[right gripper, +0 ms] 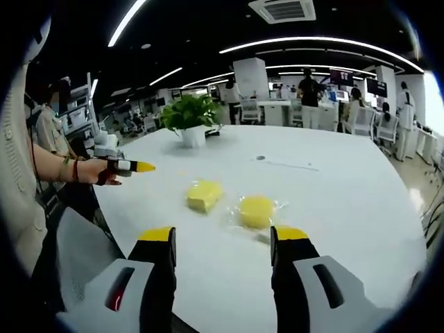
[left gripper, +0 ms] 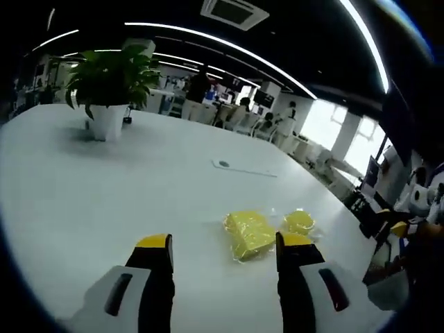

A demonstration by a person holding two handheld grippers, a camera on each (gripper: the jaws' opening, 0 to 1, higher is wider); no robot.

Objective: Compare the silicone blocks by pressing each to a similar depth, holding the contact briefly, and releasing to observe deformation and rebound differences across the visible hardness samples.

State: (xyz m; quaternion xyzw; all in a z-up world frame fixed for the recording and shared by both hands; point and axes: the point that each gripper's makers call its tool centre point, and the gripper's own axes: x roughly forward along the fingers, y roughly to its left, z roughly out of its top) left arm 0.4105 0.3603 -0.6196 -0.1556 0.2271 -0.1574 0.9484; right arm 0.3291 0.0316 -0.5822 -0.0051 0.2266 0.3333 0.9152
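Nearest in the right gripper view: right hand-held gripper [right gripper: 222, 239], yellow-tipped jaws spread wide, released, nothing between them, raised above the near edge of the white tabletop [right gripper: 347, 201]. Just beyond the jaws, two yellow silicone samples, side by side but apart: a squarish block [right gripper: 204, 195] to the left, a round block [right gripper: 257, 211] to the right, each apparently sealed in a clear film wrapper that glints around the edges.

In the left gripper view: left hand-held gripper [left gripper: 223, 248], jaws likewise parted and empty, poised above the tabletop [left gripper: 104, 201] with the squarish block [left gripper: 248, 234] showing between the tips and the round block [left gripper: 299, 222] just past the right jaw. No contact with either sample yet.

Off to the left in the right gripper view, the left hand-held gripper [right gripper: 128, 166] again, carried by a person's hand [right gripper: 94, 170], well clear of the blocks.

Handling, as a judgement: light, soft, springy pieces, likely to skate on the smooth tabletop and slip inside the glossy film. Best pressed straight down on the middle of the top face, not at an edge, where a block could tip or squirt sideways. Slow, even push to matching depth for a fair comparison. Hardness difference not readable from looks alone.

Farther back: a potted plant [right gripper: 191, 118] in a white pot, then a thin flat strip [right gripper: 288, 164] lying on the tabletop, and an open office behind.
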